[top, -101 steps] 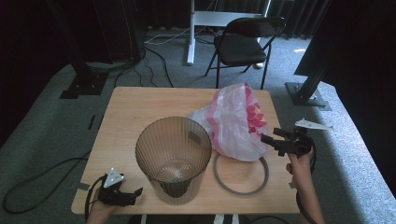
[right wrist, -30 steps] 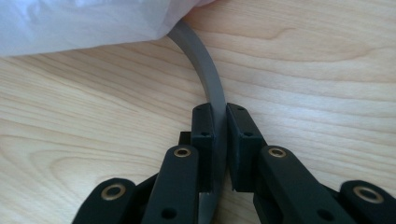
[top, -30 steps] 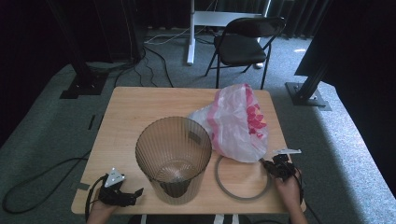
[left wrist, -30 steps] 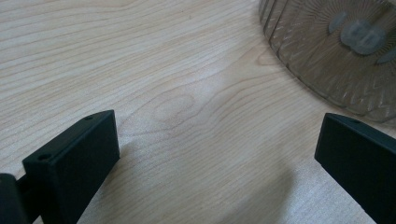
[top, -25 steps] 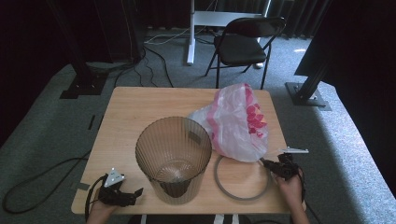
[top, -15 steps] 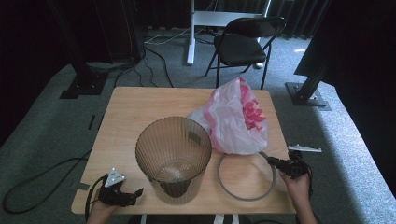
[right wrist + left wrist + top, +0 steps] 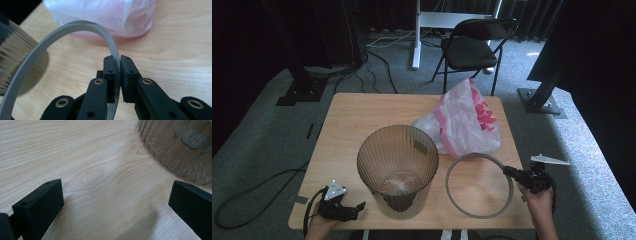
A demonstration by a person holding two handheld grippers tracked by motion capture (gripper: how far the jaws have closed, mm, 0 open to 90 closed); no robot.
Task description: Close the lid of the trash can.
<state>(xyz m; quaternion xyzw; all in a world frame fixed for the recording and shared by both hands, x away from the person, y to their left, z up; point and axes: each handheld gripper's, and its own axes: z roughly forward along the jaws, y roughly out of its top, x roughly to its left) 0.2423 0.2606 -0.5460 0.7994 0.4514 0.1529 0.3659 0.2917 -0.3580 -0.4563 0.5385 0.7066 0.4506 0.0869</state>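
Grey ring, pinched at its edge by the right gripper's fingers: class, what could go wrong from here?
1. The right gripper clamps the grey ring only at one thin spot on its rim, so it may twist or slip out.
2. The ring's far side lies close to the pink-and-white plastic bag and could snag it.
3. A swing leftward could knock the ribbed brown bin.

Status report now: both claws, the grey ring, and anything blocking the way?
Right claw shut on grey ring, ring lifted off the table. Left claw open, empty, beside the bin. Plastic bag just behind the ring.
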